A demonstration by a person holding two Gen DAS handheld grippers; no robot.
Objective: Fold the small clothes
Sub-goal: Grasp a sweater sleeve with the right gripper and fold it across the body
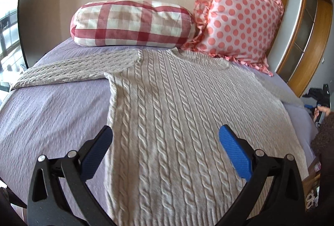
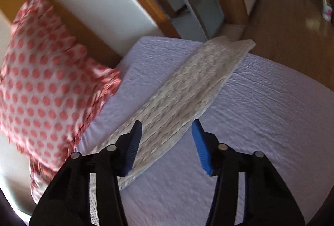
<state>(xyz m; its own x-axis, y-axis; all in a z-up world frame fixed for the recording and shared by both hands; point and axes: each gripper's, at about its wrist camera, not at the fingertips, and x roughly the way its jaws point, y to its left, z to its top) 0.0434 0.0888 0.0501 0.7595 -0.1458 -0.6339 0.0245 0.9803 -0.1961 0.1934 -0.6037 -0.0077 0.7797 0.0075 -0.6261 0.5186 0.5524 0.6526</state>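
Observation:
A cream cable-knit sweater (image 1: 179, 113) lies flat on the lilac bed sheet (image 1: 52, 113), neck toward the pillows. Its left sleeve (image 1: 68, 71) stretches out to the left. Its right sleeve (image 2: 187, 88) lies straight toward the bed's far corner in the right wrist view. My left gripper (image 1: 166, 132) is open above the sweater's lower body, holding nothing. My right gripper (image 2: 167, 128) is open just above the near part of the right sleeve, holding nothing.
A red-checked bolster pillow (image 1: 131, 23) and a pink polka-dot cushion (image 1: 235, 21) lean on the wall at the bed's head. The cushion (image 2: 46, 84) sits left of the right sleeve. A wooden door frame (image 2: 146, 0) and wooden floor (image 2: 292, 17) lie beyond the bed.

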